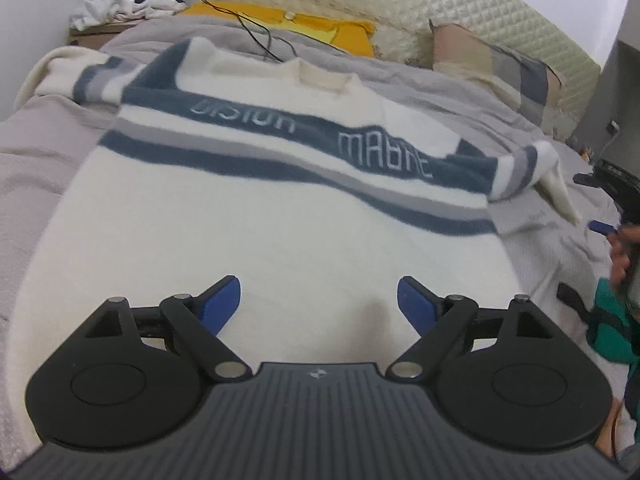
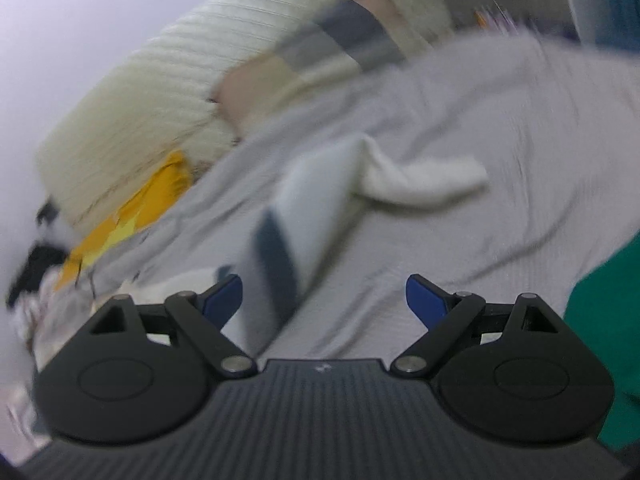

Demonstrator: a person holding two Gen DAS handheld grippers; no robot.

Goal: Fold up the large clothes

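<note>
A cream sweater (image 1: 248,216) with navy and grey stripes is seen spread flat on a bed covered by a grey bedspread (image 1: 432,80), its collar turned toward the far headboard (image 1: 500,12). White lettering is carried upside down on the widest navy band across the chest. The sleeve on the left is bunched at the left edge of the bed; the sleeve on the right (image 1: 536,172) is folded over near the sweater's right edge, its cream cuff lying on the bedspread.

The left tool (image 1: 319,300) is held above the near hem of the sweater with its blue-padded fingers spread wide and nothing between them. The right tool (image 2: 324,296) is likewise seen wide open and empty; its view is heavily blurred, with the striped sleeve (image 2: 320,200) and cuff lying beyond its fingers on the bedspread. In the left view, a hand is glimpsed at the right edge.

A yellow cloth (image 1: 304,24) lies at the far end beside a patchwork pillow (image 1: 496,64), and a dark cable (image 1: 256,36) trails across the bedspread toward the collar. A heap of black and white clothes (image 1: 128,0) is piled at the far left.
</note>
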